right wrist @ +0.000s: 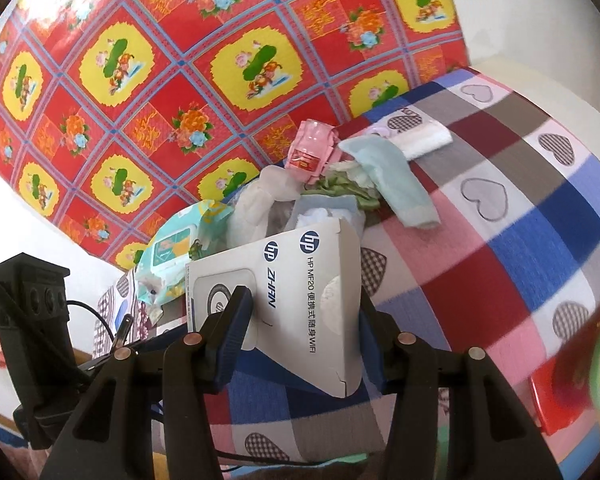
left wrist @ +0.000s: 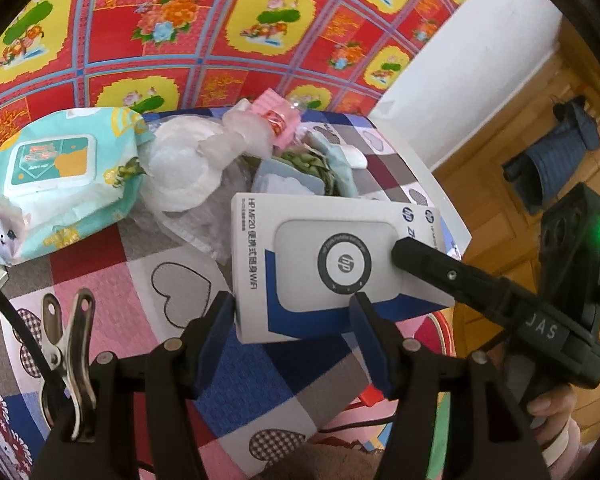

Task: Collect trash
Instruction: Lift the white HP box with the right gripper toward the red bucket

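White HP box: stiff, light cardboard, likely empty. Right gripper clamps its flat faces; left gripper straddles its near end, contact unclear.

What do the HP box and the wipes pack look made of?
HP box: thin printed cardboard with a slight sheen, judging by its creased folds and the tab slot on its side. Wipes pack: soft, wrinkled printed plastic film with a hard, glossy flip lid, probably plastic.
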